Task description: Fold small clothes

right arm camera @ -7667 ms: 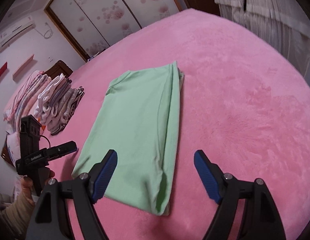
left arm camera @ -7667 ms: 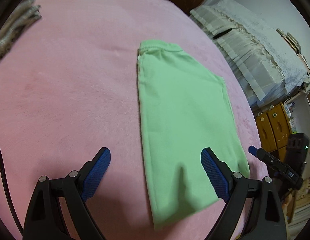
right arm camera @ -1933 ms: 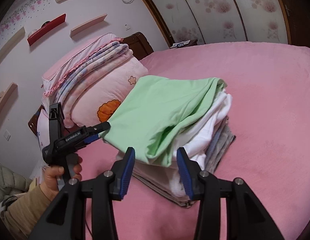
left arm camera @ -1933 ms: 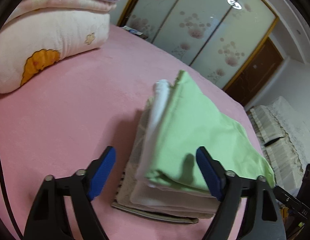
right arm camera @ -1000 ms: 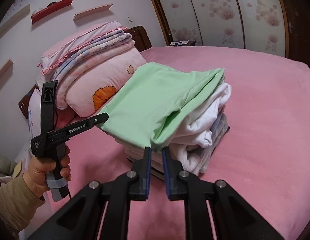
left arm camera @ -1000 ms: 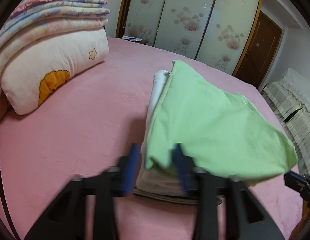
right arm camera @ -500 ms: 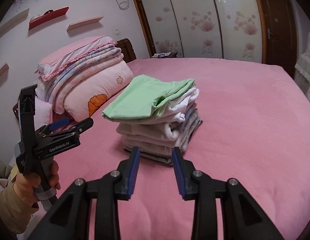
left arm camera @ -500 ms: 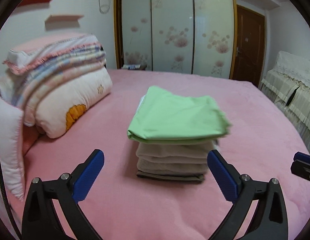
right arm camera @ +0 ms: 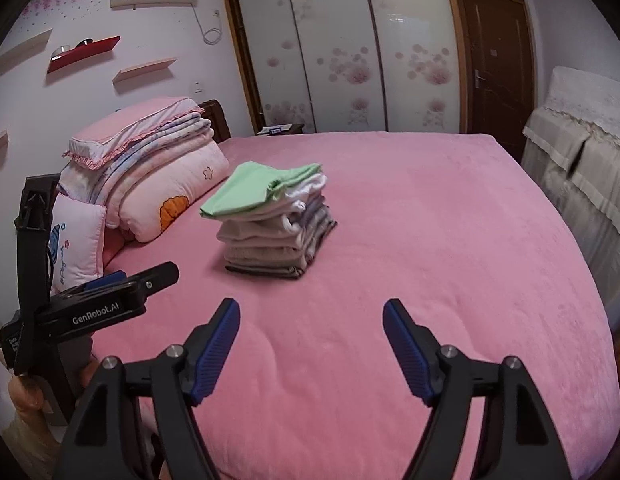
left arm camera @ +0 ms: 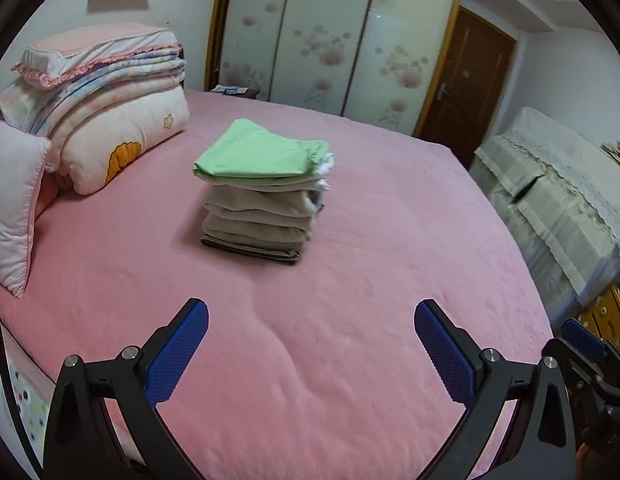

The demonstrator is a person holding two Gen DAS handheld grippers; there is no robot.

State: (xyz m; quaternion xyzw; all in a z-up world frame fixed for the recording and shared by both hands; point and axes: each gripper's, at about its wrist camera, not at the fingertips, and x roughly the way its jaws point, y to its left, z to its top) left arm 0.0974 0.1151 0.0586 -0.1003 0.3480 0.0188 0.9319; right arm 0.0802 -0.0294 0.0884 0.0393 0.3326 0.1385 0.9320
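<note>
Folded pale-green cotton garment sits atop the stack of folded beige and white clothes, centre frame on the pink plush bedspread. My left gripper and right gripper both hang released, empty, well apart from it. I see nothing unfolded (this piece looks done).

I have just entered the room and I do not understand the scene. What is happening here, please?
A person is folding small clothes on a bed with a pink blanket, holding a gripper in each hand. The folded green garment lies on top of a stack of folded clothes. The left gripper and the right gripper are both open, empty and apart from the stack. Folded quilts and pillows lie beside it.
</note>
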